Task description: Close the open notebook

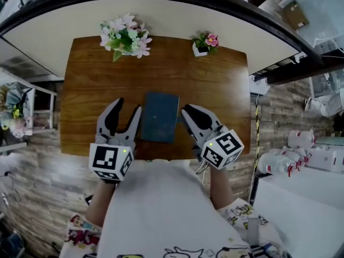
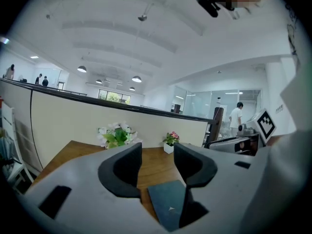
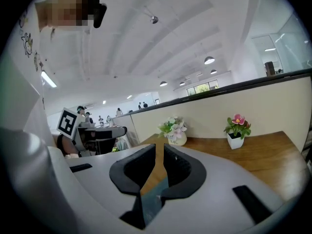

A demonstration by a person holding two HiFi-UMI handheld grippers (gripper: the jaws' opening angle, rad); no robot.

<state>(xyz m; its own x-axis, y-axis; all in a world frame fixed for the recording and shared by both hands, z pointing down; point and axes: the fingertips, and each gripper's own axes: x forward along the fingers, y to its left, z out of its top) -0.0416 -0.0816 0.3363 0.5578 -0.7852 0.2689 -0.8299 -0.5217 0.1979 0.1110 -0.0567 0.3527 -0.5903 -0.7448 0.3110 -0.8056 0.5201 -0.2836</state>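
Observation:
A dark teal notebook (image 1: 160,117) lies closed and flat on the wooden table (image 1: 91,85), near its front edge. My left gripper (image 1: 128,107) hovers just left of it, jaws open with nothing between them. My right gripper (image 1: 187,112) hovers just right of it, jaws shut and empty. In the left gripper view the notebook (image 2: 168,204) shows below and beyond the gripper (image 2: 157,154), whose pads stand apart. In the right gripper view a corner of the notebook (image 3: 153,196) shows through the narrow slit of the gripper (image 3: 160,152).
A vase of white and pink flowers (image 1: 126,36) and a small white pot with a pink flower (image 1: 204,43) stand at the table's far edge, against a cream partition (image 1: 161,15). A white rack (image 1: 32,106) stands at the left, white containers (image 1: 301,149) at the right.

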